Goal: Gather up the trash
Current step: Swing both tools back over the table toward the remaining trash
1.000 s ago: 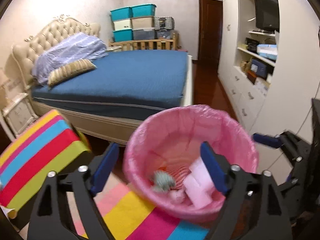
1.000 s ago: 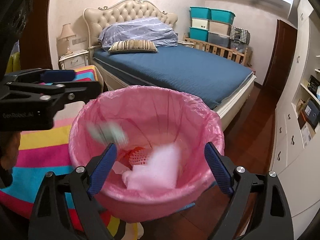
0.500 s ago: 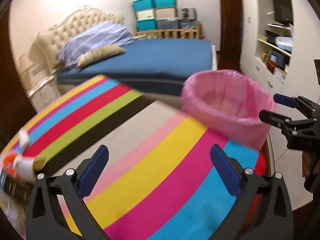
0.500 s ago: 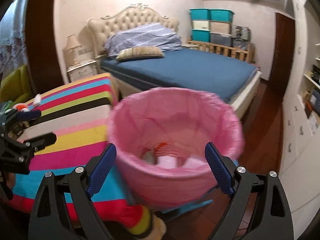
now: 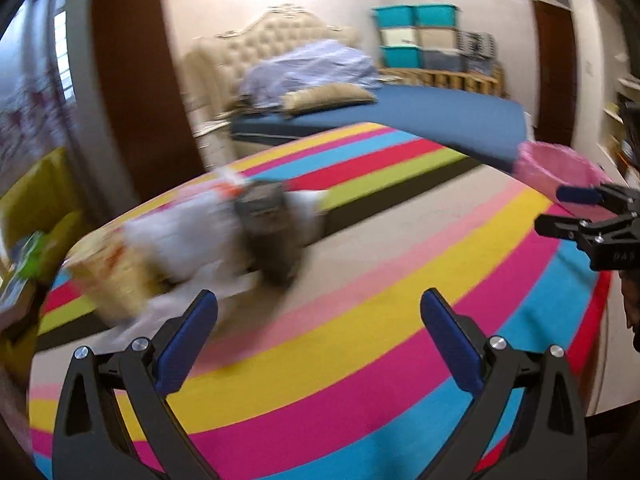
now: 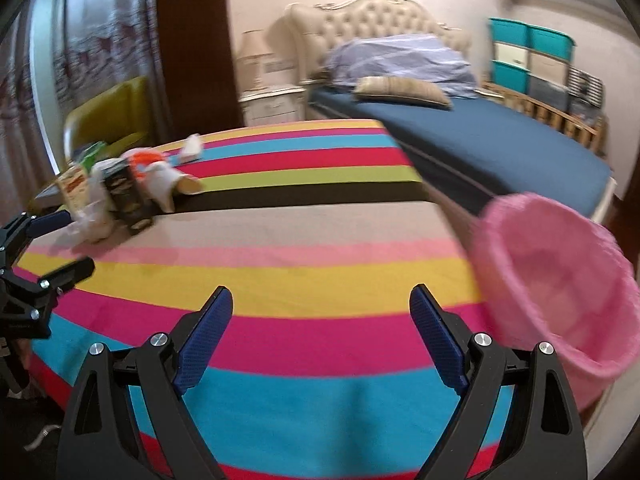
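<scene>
Blurred trash pile — perhaps cartons

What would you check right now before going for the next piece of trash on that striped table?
1. Left gripper empty and open: ok, jaws have just been opening, nothing between them.
2. Right gripper empty and open: ok.
3. Trash pile in sight: ok, at the table's far left, by the left gripper.
4. Single piece singled out: cannot tell, the left view is blurred and the items crowd together.
5. Path over the table free: ok, bare stripes between grippers and pile.
6. Pink bin within return reach: ok, at the table's right edge.
</scene>
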`<state>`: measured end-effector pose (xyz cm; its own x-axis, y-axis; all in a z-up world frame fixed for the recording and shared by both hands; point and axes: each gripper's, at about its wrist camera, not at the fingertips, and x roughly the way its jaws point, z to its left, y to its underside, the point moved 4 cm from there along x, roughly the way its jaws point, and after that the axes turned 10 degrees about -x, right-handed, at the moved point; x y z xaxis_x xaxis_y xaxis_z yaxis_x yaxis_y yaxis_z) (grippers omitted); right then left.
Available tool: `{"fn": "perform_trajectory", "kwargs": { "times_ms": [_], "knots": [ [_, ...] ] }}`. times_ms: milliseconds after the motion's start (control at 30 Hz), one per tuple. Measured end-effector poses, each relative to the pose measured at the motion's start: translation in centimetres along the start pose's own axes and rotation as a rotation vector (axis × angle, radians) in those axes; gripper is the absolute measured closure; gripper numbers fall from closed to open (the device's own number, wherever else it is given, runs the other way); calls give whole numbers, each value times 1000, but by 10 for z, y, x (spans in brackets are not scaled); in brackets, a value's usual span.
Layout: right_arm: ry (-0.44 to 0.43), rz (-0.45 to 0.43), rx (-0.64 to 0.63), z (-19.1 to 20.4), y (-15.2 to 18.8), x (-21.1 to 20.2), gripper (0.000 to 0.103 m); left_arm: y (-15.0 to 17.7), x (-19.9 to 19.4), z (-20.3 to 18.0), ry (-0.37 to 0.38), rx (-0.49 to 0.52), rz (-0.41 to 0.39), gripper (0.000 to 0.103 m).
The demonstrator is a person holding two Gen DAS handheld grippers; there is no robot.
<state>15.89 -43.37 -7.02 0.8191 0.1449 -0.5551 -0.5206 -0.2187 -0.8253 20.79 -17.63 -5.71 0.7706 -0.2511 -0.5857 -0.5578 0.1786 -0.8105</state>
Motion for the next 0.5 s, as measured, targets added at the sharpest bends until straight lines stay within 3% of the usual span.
{"fn": "perform_trajectory", "kwargs": {
  "times_ms": [133,300,500],
  "knots": [
    [-56,21,-52,41,-18,23,18,6,-6,64,-81,-107,13,5],
    [-125,46,-138,97,-45,52,18,16,3,118,-171,-158,56,5],
    [-162,50,-207,146,-80,81,18,17,14,150,-149,-259,135,5]
  ]
}}
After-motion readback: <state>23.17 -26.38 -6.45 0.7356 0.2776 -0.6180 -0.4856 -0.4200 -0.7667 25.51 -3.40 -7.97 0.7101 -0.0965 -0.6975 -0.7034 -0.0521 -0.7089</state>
